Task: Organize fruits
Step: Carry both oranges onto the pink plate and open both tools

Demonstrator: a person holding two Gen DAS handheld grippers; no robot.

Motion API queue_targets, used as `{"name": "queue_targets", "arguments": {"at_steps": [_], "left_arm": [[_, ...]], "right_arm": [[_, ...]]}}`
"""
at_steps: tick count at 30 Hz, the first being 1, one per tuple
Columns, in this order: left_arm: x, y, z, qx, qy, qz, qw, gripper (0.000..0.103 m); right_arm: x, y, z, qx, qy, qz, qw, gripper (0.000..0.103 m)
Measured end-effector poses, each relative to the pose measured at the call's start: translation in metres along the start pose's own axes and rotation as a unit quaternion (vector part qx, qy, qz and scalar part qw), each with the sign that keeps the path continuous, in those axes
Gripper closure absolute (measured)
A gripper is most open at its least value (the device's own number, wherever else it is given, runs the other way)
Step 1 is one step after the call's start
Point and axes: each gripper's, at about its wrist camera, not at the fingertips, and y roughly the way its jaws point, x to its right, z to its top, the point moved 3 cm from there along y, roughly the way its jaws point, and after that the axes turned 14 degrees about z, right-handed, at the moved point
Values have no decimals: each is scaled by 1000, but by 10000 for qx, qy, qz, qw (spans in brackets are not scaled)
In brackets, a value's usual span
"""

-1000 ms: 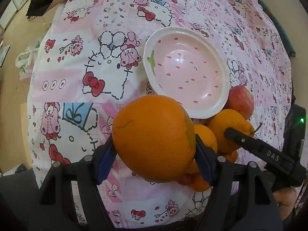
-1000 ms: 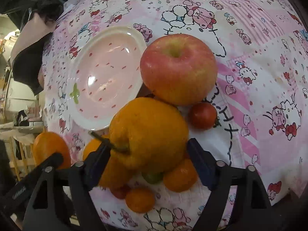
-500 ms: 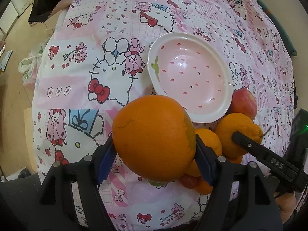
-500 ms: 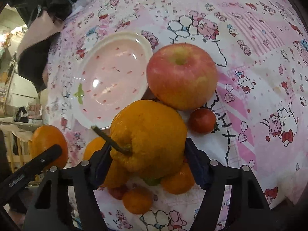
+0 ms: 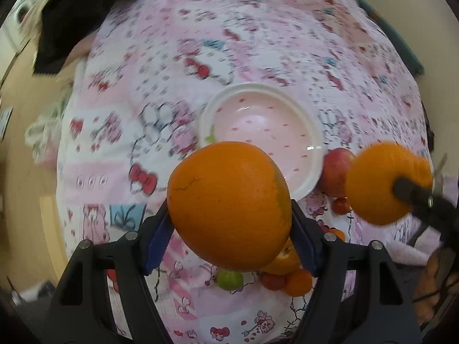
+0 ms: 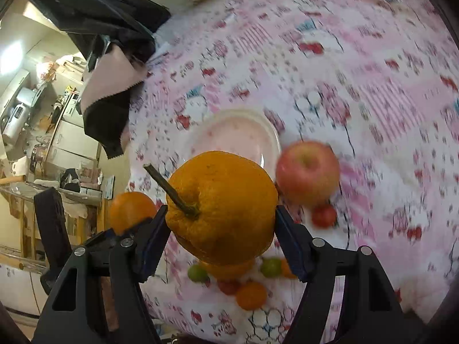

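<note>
My left gripper (image 5: 229, 232) is shut on a large smooth orange (image 5: 226, 203) and holds it above the cloth. My right gripper (image 6: 219, 238) is shut on a bumpy stemmed orange (image 6: 222, 206), which also shows in the left wrist view (image 5: 384, 183). A pink strawberry-print plate (image 5: 258, 126) lies beyond both, also in the right wrist view (image 6: 229, 134). A red apple (image 6: 308, 172) sits right of the plate. Small tomatoes, limes and tangerines (image 6: 251, 295) lie on the cloth below the grippers.
A pink cartoon-print cloth (image 5: 172, 71) covers the table. A black and pink garment (image 6: 109, 91) hangs off the table's far left corner. The table's left edge drops to the floor (image 5: 17, 157).
Both grippers have lifted with their oranges, and the plate and loose fruit look smaller and farther below. The bumpy orange has left the pile.
</note>
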Motion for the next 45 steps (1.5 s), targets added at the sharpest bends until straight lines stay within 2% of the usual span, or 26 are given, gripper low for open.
{"name": "queue_targets", "arguments": {"at_steps": [5, 8, 12, 19, 23, 31, 37, 45], "left_arm": [[22, 6, 21, 206, 655, 213, 9974, 32], [30, 21, 33, 234, 855, 194, 9959, 32], [38, 49, 50, 240, 938, 168, 9952, 32], [40, 92, 60, -190, 945, 190, 9952, 32], [44, 101, 63, -243, 993, 250, 9944, 32], [50, 118, 71, -323, 1176, 450, 9915, 31], [58, 124, 76, -239, 1408, 393, 9890, 31], [59, 125, 76, -279, 1449, 408, 9882, 30]], "right_arm": [[-1, 18, 23, -118, -123, -34, 9998, 30], [6, 38, 37, -270, -106, -143, 9995, 30], [18, 67, 52, -453, -111, -312, 9984, 30], [28, 106, 69, -720, -225, -453, 9961, 30], [32, 122, 72, -884, -224, -481, 9947, 30], [46, 140, 73, -999, -138, -693, 9925, 30], [53, 140, 76, -910, -20, -672, 9936, 29], [56, 140, 77, -879, 56, -583, 9944, 23]]}}
